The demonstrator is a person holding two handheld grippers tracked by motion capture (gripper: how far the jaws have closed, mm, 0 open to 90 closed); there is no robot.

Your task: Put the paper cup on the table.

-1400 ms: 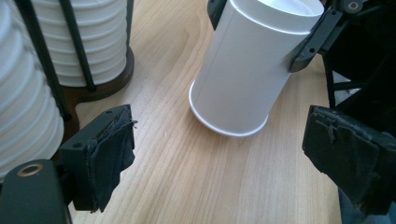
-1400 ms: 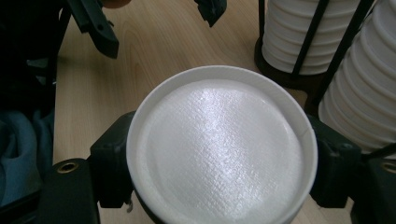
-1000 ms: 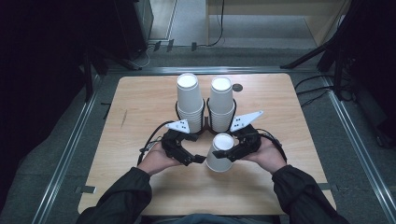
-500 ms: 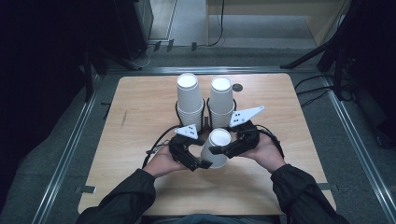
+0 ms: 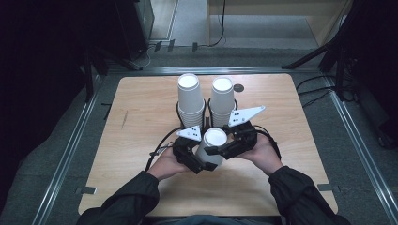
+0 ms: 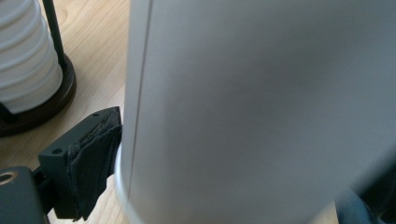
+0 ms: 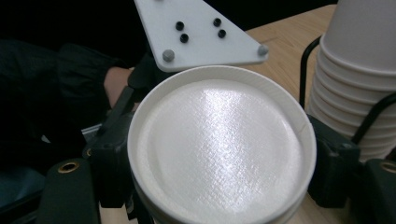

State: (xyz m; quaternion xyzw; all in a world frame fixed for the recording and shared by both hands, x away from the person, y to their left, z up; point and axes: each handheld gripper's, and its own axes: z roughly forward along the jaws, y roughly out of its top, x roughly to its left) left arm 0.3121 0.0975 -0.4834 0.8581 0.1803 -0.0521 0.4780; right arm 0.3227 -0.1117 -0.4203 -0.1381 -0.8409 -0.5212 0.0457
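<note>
the paper cup (image 5: 212,145) sits upside down between the two claws, just on the person's side of the two cup stacks, its flat white bottom facing up. taking the right stack (image 5: 222,101) as the landmark, the cup is near it and towards the person, well clear of its wire holder; the left stack (image 5: 190,101) stands just beside the right stack, on its left.

the right claw (image 7: 219,154) is closed on the cup: in the right gripper view its black jaws press the cup wall from both sides just under the upturned base. the left claw (image 5: 199,159) meets the lower part of the same cup from the other side. in the left gripper view one padded jaw touches the grey-white wall of the cup, but the other jaw is hidden behind the cup, so i cannot tell whether this claw is clamped or only resting against it.

as a judgement: the cup appears to be a single one, or a few nested ones, held apart from the right stack, so the step of getting it in hand looks done. what seems left is either parting nested cups between the two claws or carrying the cup on to one of the stacks. the light wood tabletop (image 5: 141,122) around the right stack holds no loose cup.
</note>
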